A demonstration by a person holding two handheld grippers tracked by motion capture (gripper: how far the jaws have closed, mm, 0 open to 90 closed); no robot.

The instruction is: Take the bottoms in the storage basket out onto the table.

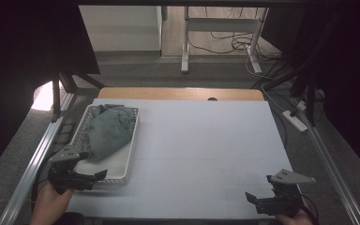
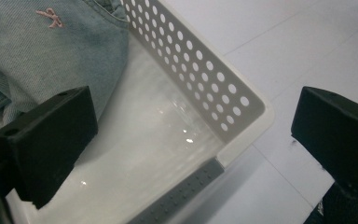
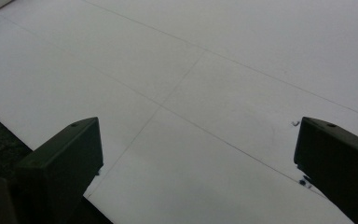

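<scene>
The denim garment [image 1: 110, 132] lies crumpled in the white basket [image 1: 122, 165], its long axis running along the basket's length, from the far end by the table's back toward the near end where the left gripper [image 1: 82, 180] hangs. It is faded blue-green jeans cloth, bunched and folded, heaped higher at the far end and thinning toward the near end; which end is the waist cannot be told. In the left gripper view the cloth [image 2: 51, 51] shows pale blue with a small pink stitched mark near its upper edge, lying just ahead of the left jaw and partly behind it.

The basket is a long shallow tray with perforated side walls [image 2: 200, 70], its long axis nearly parallel to the left edge of the table [image 1: 206, 154]. Its near part, just in front of the left gripper, is bare glossy white. One of that gripper's jaws stands over the basket's inside, the other outside past the corner, over the table; the jaws are spread wide with nothing between them.

The right gripper [image 1: 258, 199], held in a hand [image 1: 290, 218] at the table's near right corner, is well apart from the basket. Its jaws are also spread wide, over bare white tabletop [image 3: 214, 93] crossed by faint thin lines.
</scene>
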